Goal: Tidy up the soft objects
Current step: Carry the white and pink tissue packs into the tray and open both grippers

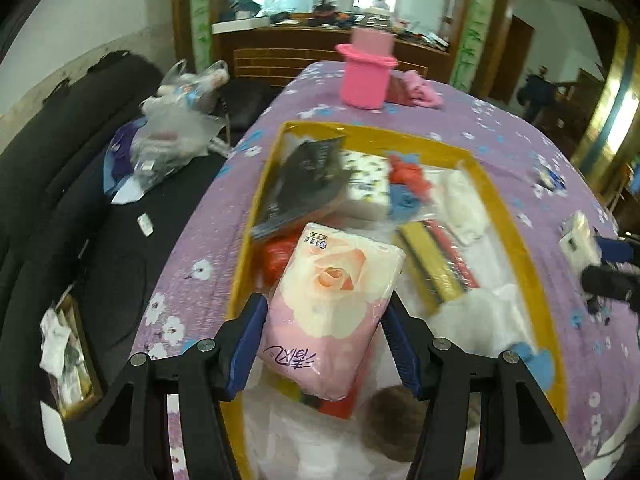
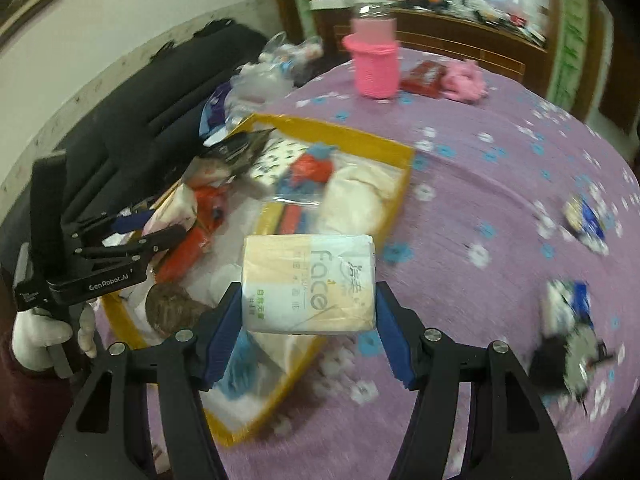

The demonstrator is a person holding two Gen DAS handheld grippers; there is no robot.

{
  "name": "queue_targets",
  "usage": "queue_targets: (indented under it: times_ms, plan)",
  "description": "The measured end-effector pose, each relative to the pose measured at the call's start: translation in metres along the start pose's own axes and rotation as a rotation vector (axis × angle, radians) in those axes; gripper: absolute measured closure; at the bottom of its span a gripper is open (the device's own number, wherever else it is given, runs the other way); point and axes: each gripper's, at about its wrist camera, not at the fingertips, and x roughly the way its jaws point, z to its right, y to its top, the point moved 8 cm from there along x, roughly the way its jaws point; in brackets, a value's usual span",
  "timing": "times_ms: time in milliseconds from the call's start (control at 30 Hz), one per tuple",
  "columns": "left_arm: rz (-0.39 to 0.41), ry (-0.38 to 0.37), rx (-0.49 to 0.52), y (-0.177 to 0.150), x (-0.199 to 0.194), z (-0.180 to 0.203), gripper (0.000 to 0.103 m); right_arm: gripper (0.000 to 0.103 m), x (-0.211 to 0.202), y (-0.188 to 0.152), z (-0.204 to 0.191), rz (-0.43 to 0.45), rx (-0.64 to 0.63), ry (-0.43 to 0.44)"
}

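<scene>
My left gripper [image 1: 325, 312] is shut on a pink rose-print tissue pack [image 1: 332, 304] and holds it above the yellow box [image 1: 384, 136], which is full of soft packs and cloths. My right gripper [image 2: 308, 304] is shut on a beige "face" tissue pack [image 2: 310, 282] over the box's near right edge [image 2: 396, 200]. The left gripper also shows in the right wrist view [image 2: 160, 232], over the box's left side. The right gripper shows at the far right of the left wrist view [image 1: 600, 260].
The box sits on a purple flowered cloth [image 2: 500, 184]. A pink knitted cup [image 2: 376, 64], a red pack [image 2: 424, 76] and a pink cloth [image 2: 464, 78] lie at the far end. Small blue-white packets [image 2: 584, 220] lie at right. A black sofa [image 1: 80, 184] with plastic bags [image 1: 172, 136] is at left.
</scene>
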Motion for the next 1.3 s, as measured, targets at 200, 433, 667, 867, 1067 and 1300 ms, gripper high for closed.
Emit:
queue_targets:
  times_ms: [200,433,667,867,1067,1300]
  plan:
    - [0.015,-0.005,-0.049,0.014,0.019,-0.012,0.041,0.039,0.042,0.015,-0.006,-0.038,-0.013,-0.025]
    - [0.068,-0.007,-0.054,0.018,0.022,-0.007,0.01,0.038,0.066,0.021,-0.009,-0.086,-0.012,-0.001]
    - [0.176,0.111,-0.063,0.022,-0.001,-0.007,0.006,0.038,0.062,0.026,-0.015,-0.048,-0.016,0.076]
    - [0.215,0.193,-0.041,0.017,-0.007,0.002,0.006,0.037,0.056,0.027,-0.01,-0.045,0.051,0.132]
    - [0.225,0.218,-0.023,0.012,-0.01,0.012,0.006,0.036,0.039,0.031,-0.006,0.003,0.104,0.162]
    - [0.236,0.224,-0.015,0.011,-0.024,0.018,0.006,0.037,0.007,0.03,0.002,0.07,0.131,0.163]
